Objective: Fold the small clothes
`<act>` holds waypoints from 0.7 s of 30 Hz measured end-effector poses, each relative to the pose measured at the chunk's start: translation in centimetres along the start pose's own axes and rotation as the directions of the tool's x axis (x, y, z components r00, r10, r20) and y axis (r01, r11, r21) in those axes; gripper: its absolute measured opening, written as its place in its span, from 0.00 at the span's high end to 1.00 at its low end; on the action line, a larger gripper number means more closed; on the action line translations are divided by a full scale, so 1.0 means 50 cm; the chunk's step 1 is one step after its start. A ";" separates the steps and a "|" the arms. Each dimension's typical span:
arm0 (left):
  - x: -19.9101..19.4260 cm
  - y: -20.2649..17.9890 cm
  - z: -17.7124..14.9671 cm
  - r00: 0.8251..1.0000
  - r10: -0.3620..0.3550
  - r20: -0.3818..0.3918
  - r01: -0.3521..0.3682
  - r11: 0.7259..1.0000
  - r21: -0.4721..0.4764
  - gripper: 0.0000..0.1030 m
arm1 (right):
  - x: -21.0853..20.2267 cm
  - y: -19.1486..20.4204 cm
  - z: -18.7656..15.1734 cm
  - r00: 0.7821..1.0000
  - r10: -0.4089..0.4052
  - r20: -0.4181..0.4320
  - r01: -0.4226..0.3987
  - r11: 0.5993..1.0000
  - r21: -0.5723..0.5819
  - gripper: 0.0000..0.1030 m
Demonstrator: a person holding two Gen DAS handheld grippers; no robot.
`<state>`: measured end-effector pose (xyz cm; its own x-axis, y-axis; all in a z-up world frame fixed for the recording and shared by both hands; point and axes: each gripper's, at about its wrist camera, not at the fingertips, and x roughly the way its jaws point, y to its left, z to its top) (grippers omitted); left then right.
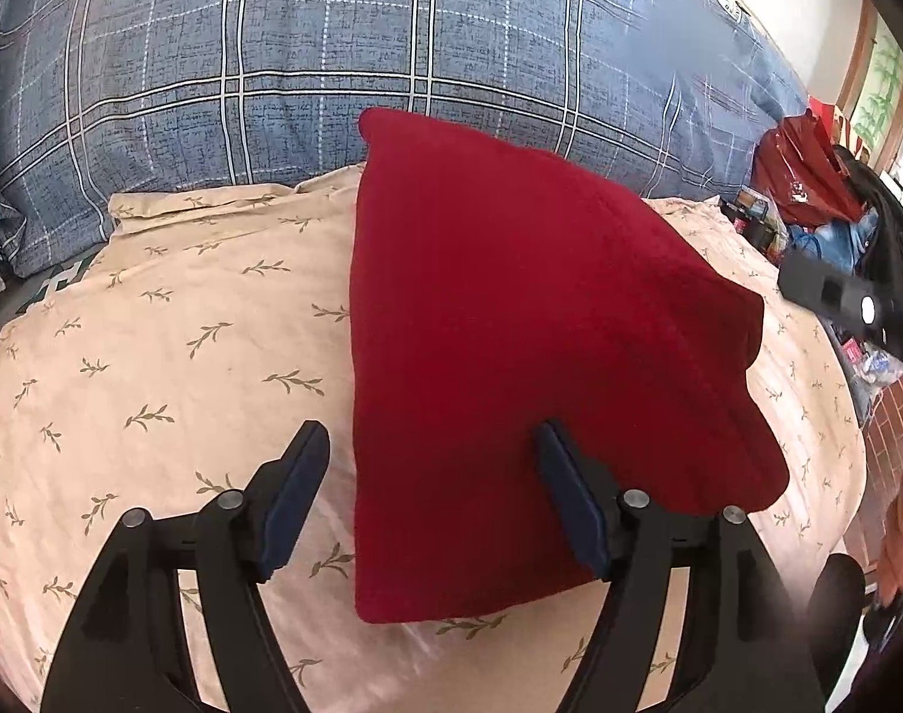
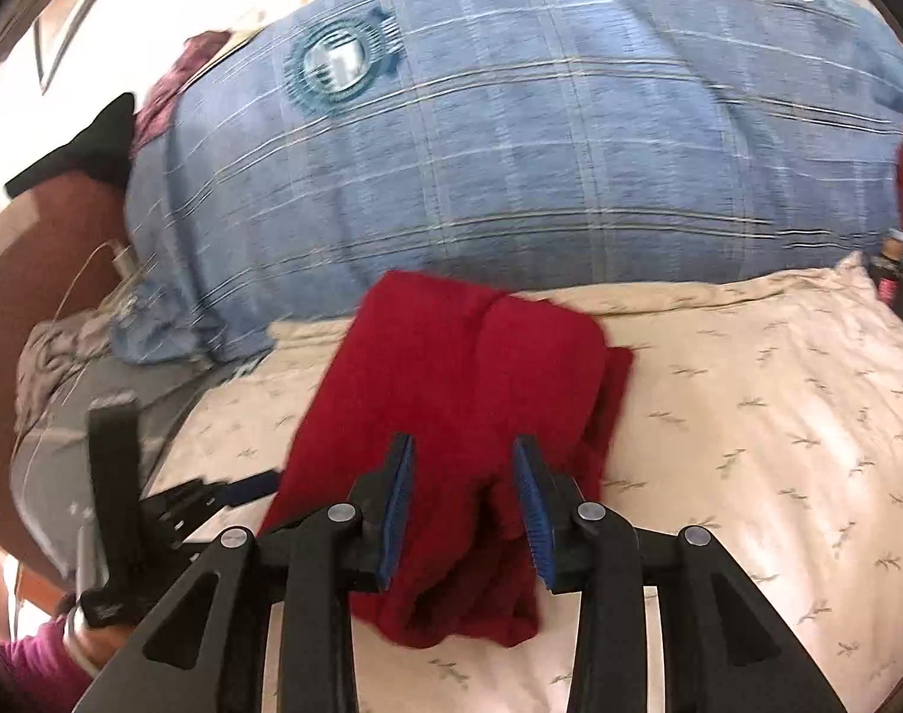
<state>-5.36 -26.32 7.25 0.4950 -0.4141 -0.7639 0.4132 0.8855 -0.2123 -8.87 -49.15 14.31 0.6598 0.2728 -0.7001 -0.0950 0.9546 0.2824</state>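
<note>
Garment (image 1: 528, 356), red, folded, lies mid-bed (image 1: 154, 356) on the leaf-print sheet near the plaid duvet (image 1: 332, 59). Left tool (image 1: 430, 457) wide, right tool (image 2: 463, 469) narrower, both empty. We should press flat, square edges.

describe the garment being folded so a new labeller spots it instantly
Find the blue plaid quilt across the back of the bed; in front of it lies a cream sheet printed with small leaf sprigs. The garment lies folded on that sheet, its far corner reaching the quilt. It is the only plain dark red, fuzzy piece there.
</note>
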 end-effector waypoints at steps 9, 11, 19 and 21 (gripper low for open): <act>0.005 -0.004 0.003 1.000 0.007 -0.018 -0.007 1.000 0.008 0.29 | 0.116 -0.010 -0.065 0.990 -0.033 -0.140 0.027 0.998 -0.048 0.81; 0.002 -0.002 0.004 1.000 0.007 -0.014 -0.006 1.000 0.011 0.30 | 0.099 -0.006 -0.057 0.990 -0.026 -0.139 0.020 0.999 -0.041 0.77; -0.017 0.012 0.071 0.998 0.038 0.048 -0.039 0.999 0.025 0.30 | 0.071 -0.015 0.017 0.999 -0.034 -0.019 0.035 0.999 0.019 0.62; -0.006 0.026 0.095 0.998 0.033 0.049 -0.033 0.999 0.000 0.30 | 0.093 -0.023 0.040 0.996 -0.088 -0.009 0.088 0.996 0.032 0.60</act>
<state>-1.33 -26.05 10.08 0.5452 -0.3948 -0.7395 0.3968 0.8986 -0.1873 -4.19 -49.22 12.03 0.6586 0.1888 -0.7284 -0.0125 0.9706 0.2403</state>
